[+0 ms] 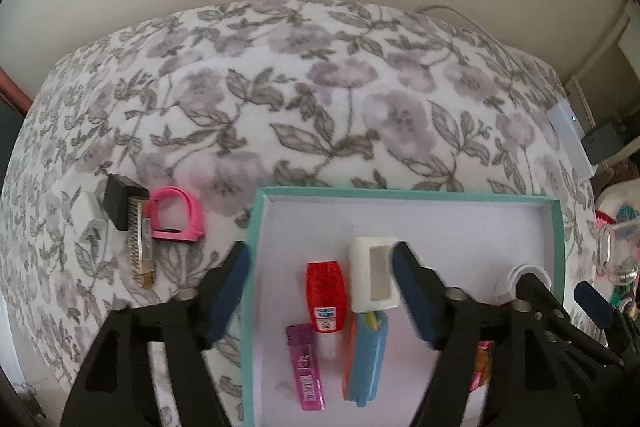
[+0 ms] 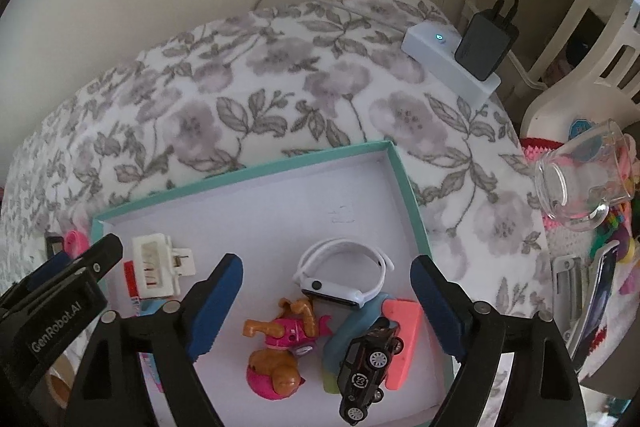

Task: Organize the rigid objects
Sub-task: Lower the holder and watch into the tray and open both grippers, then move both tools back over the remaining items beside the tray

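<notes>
A shallow teal-rimmed box lies on a floral blanket. My left gripper stands open above its left part, nothing between the pads. Under it lie a white clip-like piece, a red cylinder, a purple lighter and a blue case. My right gripper is open over the box's right part, above a white smartwatch, a pink and brown toy dog, a black toy car and a coral piece. Neither gripper holds anything.
Left of the box on the blanket lie a pink watch band, a black cube, a gold bar and a white block. A white power strip with a black charger sits far right; a glass mug lies beside it.
</notes>
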`<state>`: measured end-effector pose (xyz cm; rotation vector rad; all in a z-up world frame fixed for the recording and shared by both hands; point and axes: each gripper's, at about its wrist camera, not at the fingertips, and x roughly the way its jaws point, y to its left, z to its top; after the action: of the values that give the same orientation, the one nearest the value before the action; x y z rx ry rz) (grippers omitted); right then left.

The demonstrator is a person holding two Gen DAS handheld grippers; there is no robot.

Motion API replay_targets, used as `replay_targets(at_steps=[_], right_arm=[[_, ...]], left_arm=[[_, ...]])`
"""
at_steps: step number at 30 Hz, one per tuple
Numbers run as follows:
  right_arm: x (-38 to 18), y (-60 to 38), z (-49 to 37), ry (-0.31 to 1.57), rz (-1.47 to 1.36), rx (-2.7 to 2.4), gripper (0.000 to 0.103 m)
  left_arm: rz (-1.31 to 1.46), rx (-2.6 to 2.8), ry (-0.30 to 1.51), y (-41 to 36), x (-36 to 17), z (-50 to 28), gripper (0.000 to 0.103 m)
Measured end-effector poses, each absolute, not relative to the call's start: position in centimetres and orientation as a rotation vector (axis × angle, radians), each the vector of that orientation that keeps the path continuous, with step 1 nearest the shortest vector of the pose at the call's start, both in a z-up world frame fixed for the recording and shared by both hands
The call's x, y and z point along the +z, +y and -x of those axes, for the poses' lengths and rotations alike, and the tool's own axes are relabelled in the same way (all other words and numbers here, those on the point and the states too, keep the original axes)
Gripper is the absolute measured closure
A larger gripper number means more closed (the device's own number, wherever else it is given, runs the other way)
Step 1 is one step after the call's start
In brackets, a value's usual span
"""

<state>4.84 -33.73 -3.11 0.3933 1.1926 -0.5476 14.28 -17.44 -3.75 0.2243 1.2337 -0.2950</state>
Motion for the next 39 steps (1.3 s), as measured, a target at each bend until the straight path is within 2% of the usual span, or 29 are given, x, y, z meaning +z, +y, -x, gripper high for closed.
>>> replay_targets(at_steps=[1, 3, 4, 7, 9, 22, 39], right_arm=[[-3.0, -33.7, -4.8, 1.190, -0.397, -0.545, 0.014], [-3.1, -33.7, -4.9, 1.190, -0.394, -0.545, 0.001], [-3.2, -33.6, -4.9, 1.191, -0.387, -0.546, 0.000], [-3.4, -33.3, -5.3, 1.194, -0.375, -0.543, 0.000], [-3.4, -33.1, -5.5, 1.197, -0.372, -0.535, 0.000], [-3.5, -29.1, -7.6, 1.199, -0.305, -0.469, 0.000], [-2.1, -18.2, -12.1, 1.094, -0.242, -0.214, 0.000]], left_arm=[[-0.221, -0.287, 1.231, -17.2, -3.7, -14.4, 0.014], [-0.218, -0.267, 1.229, -16.8, -3.9, -14.6, 0.012], [-0.219, -0.258, 1.231, -16.7, -4.0, -14.8, 0.012], [-0.220, -0.227, 1.240, -16.0, -4.5, -15.1, 0.010], [-0.218, -0.207, 1.243, -15.5, -4.8, -15.4, 0.003], [-0.203, -0.158, 1.256, -11.6, -5.1, -17.2, 0.003], [-0.062, -0.046, 1.221, 0.8, -2.4, -21.7, 0.003]])
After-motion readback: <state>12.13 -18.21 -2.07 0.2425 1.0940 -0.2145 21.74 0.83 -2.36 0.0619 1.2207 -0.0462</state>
